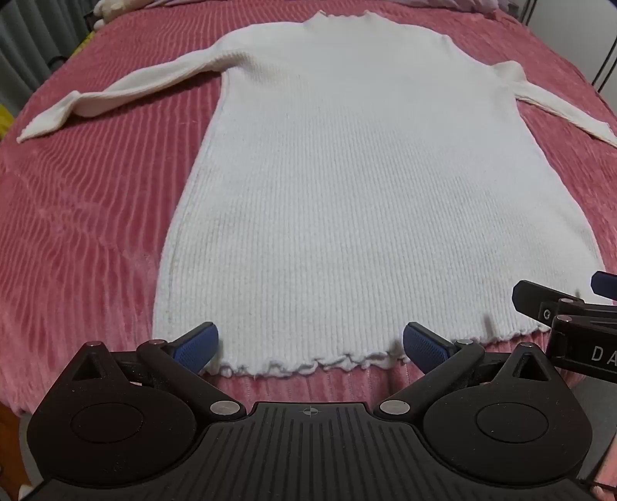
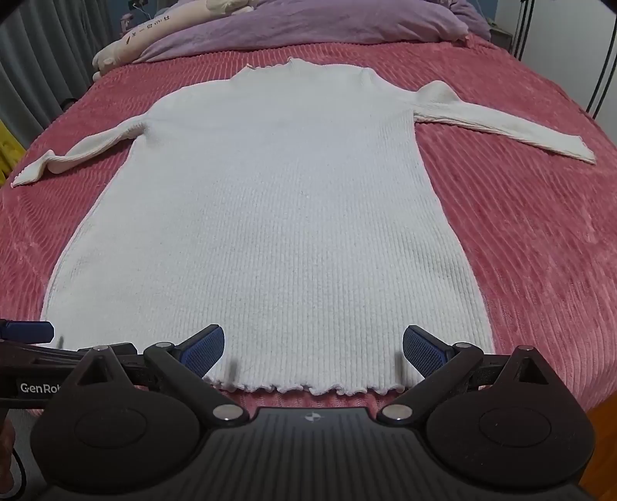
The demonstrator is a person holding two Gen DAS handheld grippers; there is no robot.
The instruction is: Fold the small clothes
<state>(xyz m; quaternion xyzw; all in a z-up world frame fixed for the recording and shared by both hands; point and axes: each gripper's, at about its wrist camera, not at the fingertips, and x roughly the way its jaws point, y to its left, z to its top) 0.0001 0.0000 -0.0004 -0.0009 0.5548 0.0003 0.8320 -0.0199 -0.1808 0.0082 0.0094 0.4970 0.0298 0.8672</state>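
Both grippers' fingers (image 1: 422, 344) gape, empty, over sweater (image 1: 347, 192); right view alone shows pillow (image 2: 308, 23).

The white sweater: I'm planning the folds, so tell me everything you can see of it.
The white sweater is a ribbed, soft-looking knit with a high neck and wavy trim at neck and hem. It lies flat and unfolded on the pink ribbed bedspread, neck pointing away, both long sleeves spread sideways; its left cuff is slightly bent. Nothing grips it: both grippers sit open at the hem.
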